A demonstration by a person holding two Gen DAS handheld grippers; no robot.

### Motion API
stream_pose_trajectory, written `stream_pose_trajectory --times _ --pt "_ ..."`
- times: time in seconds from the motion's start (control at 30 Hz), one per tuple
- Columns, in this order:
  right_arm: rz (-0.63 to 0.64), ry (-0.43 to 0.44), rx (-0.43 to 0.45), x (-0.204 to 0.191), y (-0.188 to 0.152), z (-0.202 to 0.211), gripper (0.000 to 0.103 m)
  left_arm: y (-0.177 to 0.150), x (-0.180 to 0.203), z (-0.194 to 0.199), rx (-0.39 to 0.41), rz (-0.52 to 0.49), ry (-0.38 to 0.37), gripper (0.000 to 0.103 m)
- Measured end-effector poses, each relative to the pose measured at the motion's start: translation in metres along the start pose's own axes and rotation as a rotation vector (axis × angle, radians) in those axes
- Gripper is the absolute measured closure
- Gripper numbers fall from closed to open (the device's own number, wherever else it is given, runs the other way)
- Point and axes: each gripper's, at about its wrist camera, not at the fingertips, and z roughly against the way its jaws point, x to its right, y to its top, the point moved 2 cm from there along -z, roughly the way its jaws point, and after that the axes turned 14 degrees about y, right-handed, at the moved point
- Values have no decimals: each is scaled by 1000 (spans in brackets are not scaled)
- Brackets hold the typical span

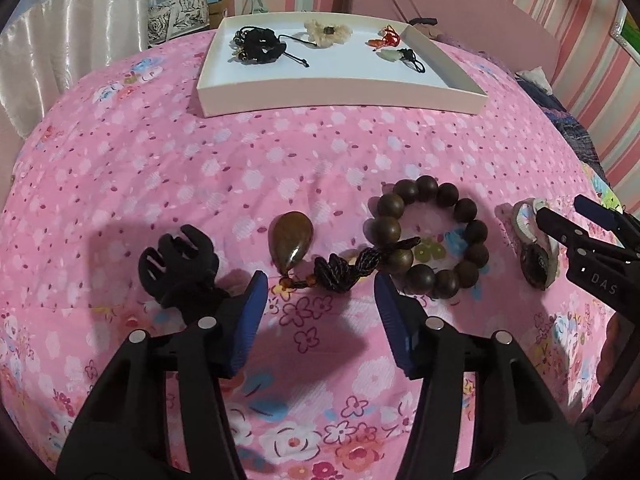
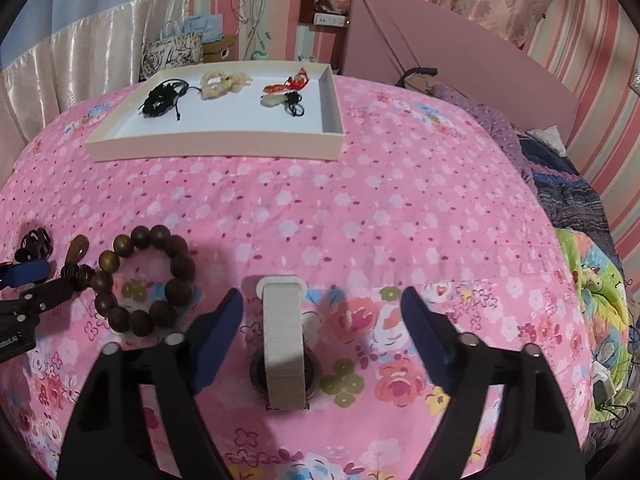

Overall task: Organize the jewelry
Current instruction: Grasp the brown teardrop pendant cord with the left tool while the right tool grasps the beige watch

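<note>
Lying lengthwise between the spread pads of the right gripper, the watch is not yet pinched; the left gripper, also unclenched, is poised above the pendant's cord.

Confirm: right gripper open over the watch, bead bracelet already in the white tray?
Not quite. The bead bracelet lies on the pink bedspread, not in the white tray; the right wrist view shows it. The right gripper is open over the watch.

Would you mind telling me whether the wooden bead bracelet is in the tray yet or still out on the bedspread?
Out. The wooden bead bracelet lies on the pink bedspread, well short of the tray.
</note>
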Motion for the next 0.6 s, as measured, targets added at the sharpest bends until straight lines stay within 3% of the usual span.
stream_pose_trajectory --times 0.2,0.23,0.6 --pt "-11 38 -32 -1 -2 -11 50 3 6 -12 -17 -11 -3 53" --pt "-13 46 -37 -1 -3 -12 51 4 6 -14 -24 -12 -9 57" --pt "-29 69 -49 1 -3 -19 51 13 17 -23 -8 -40 3 58"
